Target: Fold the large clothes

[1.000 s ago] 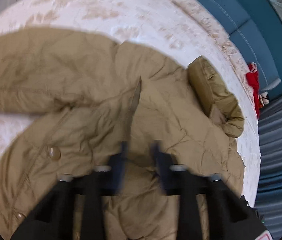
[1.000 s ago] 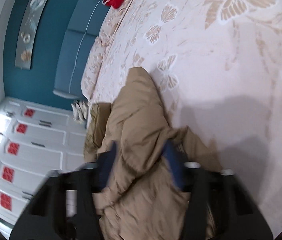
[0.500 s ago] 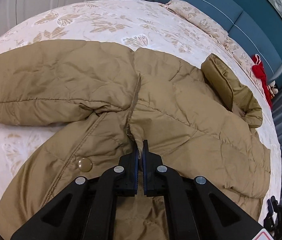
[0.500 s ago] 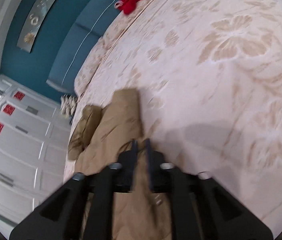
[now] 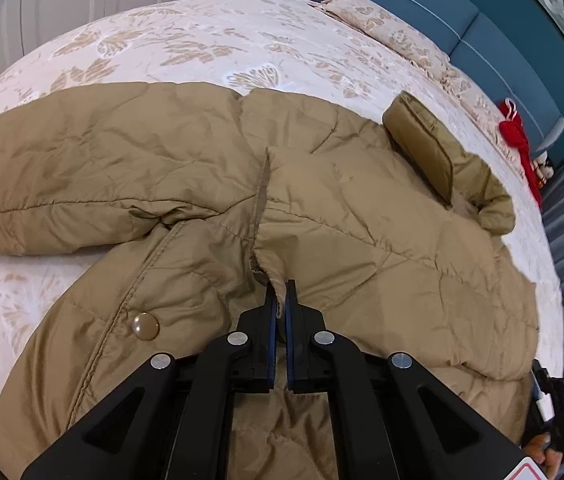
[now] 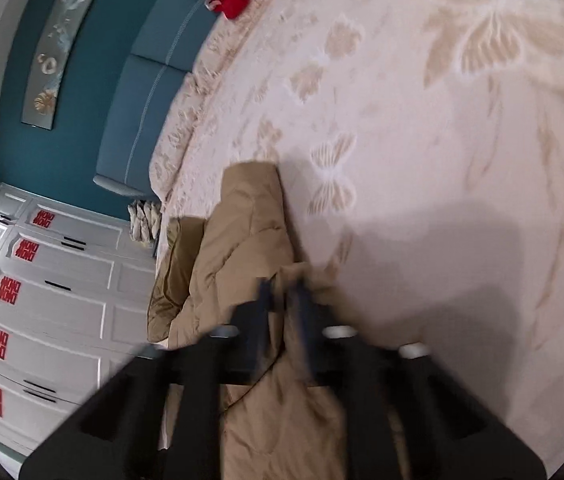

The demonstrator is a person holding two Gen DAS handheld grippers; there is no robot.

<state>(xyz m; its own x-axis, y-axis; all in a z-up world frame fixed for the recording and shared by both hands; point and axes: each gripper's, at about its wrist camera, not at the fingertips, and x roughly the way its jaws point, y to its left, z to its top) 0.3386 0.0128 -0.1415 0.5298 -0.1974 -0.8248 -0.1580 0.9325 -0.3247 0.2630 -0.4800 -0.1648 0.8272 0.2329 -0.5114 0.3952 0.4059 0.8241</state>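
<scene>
Labels [image 6: 9, 289] on wardrobe doors: red, unreadable.

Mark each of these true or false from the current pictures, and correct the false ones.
1. The left hand-held gripper is shut on an edge of the tan jacket. True.
2. The jacket lies on a bare wooden floor. False: it lies on a cream bedspread with a butterfly pattern.
3. A red item lies near the blue headboard. True.
4. A round snap button shows on the jacket in the left wrist view. True.
5. The right hand-held gripper is wide open above bare bedspread. False: it is shut on jacket fabric.
</scene>
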